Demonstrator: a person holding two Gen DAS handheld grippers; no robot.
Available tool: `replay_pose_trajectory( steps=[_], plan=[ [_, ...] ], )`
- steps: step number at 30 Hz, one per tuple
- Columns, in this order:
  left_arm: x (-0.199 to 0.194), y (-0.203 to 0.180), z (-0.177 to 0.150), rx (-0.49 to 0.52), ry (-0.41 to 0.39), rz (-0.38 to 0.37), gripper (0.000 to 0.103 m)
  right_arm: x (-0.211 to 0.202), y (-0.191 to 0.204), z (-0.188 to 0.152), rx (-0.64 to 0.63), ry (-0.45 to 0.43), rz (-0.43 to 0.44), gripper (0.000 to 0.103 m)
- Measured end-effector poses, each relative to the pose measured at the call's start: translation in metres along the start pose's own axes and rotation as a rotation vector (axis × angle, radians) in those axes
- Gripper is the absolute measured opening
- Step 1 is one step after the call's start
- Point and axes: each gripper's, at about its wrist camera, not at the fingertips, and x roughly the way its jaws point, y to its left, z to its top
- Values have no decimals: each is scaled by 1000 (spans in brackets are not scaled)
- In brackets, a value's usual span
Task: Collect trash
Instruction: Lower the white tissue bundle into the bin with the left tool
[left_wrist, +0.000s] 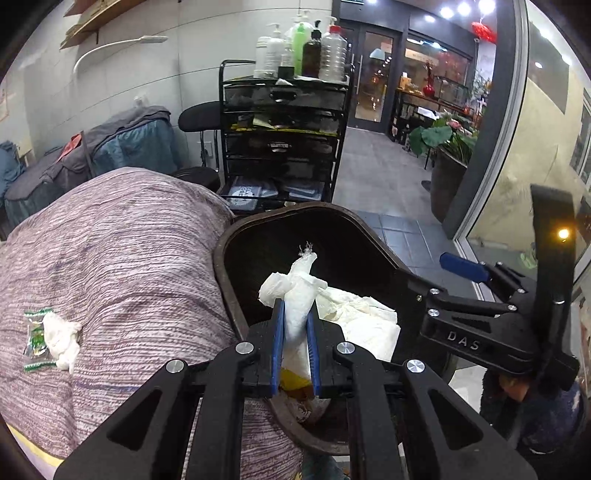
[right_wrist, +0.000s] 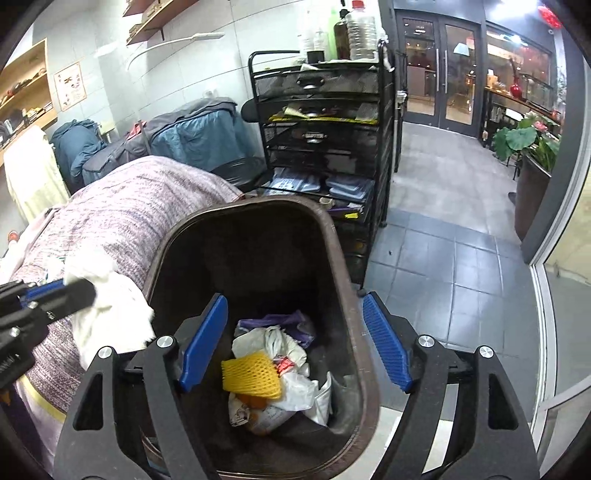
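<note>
My left gripper is shut on a crumpled white tissue and holds it over the open brown trash bin. The tissue also shows in the right wrist view, at the bin's left rim. My right gripper is open and empty, its blue pads straddling the bin's right wall. Inside the bin lie a yellow foam net and white bags. A green candy wrapper and a white tissue wad lie on the purple blanket.
A black mesh cart with bottles on top stands behind the bin. Grey-blue bags are against the wall. Tiled floor stretches right toward glass doors, a potted plant and a glass wall.
</note>
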Motion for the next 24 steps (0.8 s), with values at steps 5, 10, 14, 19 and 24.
replay_pose_trajectory(
  steps=[5,10,14,19,24],
  plan=[
    [12,-8,3,32,27,-4,12,-4,-9,2,16,-13,-16,76],
    [25,-18,4,65,52,-5,12,-8,-14,2,21,-19,-33,76],
    [35,-24,3,82,79,-8,12,-8,-16,3,26,-23,-48,76],
    [43,-27,3,102,94,-3,27,-8,-19,3,24,-25,-63,77],
    [35,-29,3,110,48,16,68,-7,-24,5,31,-27,-82,78]
  ],
)
